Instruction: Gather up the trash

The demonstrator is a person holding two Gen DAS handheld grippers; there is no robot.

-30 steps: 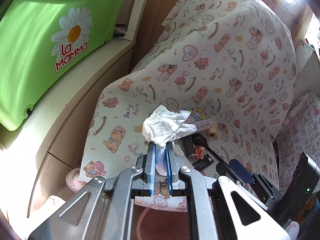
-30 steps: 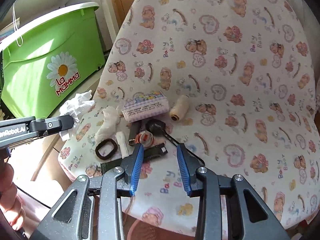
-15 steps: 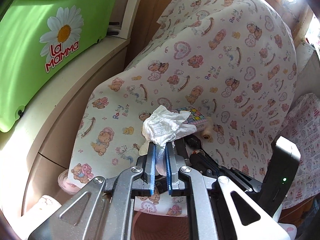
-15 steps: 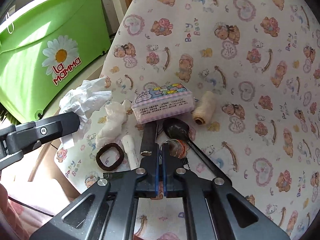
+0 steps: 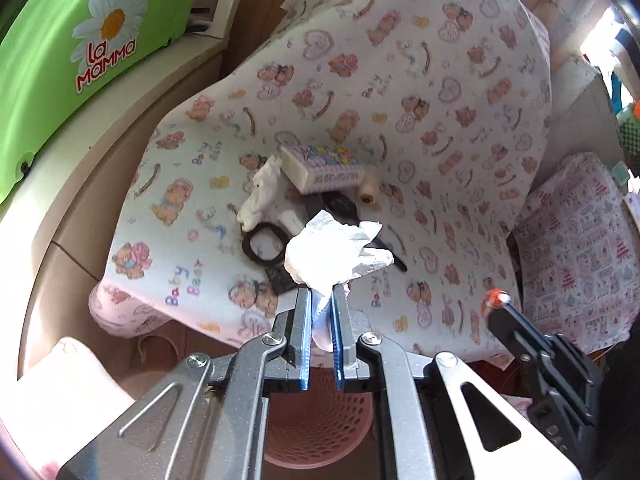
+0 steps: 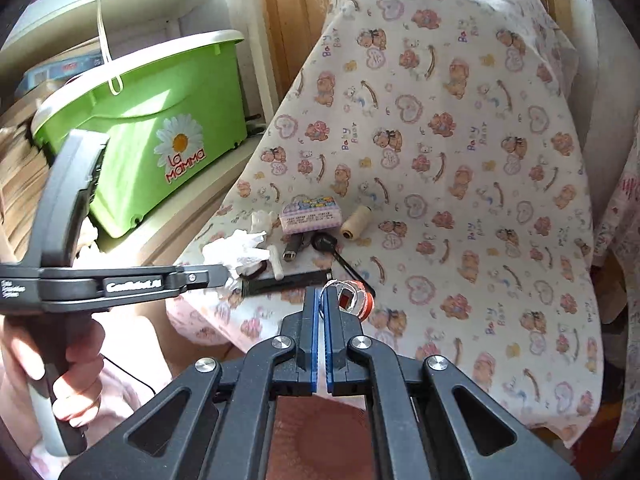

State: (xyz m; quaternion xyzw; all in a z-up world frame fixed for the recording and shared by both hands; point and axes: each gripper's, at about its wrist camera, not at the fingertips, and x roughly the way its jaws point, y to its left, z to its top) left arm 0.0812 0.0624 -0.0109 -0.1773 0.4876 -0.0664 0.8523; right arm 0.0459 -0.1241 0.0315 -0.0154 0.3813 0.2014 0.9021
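1. Left gripper (image 5: 320,292): clenched on a crumpled white tissue (image 5: 332,252), which bulged out above its blue pads. It was held in the air over the front edge of the covered seat. In the right wrist view the same gripper (image 6: 224,270) reached in from the left, with the person's hand (image 6: 60,360) around its handle.
2. Right gripper (image 6: 321,300): blue pads pressed together, pinching the edge of a small red-and-white wrapper (image 6: 352,298), lifted just clear of the cloth. From the left wrist view, its tip (image 5: 496,300) carried the same red scrap at lower right.
3. Printed bear-and-heart cloth (image 6: 460,140): draped over the seat and backrest and bearing the remaining items.
4. Second wad of white tissue (image 5: 260,196): lying on the cloth, left of the lilac packet.
5. Lilac patterned packet (image 5: 324,168): flat on the cloth, just beside a beige thread spool (image 5: 367,190).
6. Dark oval ring (image 5: 264,244): on the cloth near the front edge, partly behind the held tissue.
7. Black spoon (image 6: 332,248): bowl below the packet, handle running toward the front.
8. Pink perforated basket (image 5: 320,412): on the floor, directly under the left gripper.
9. Green tub (image 6: 160,128) marked "La Mamma" with a daisy: on the shelf left of the seat.
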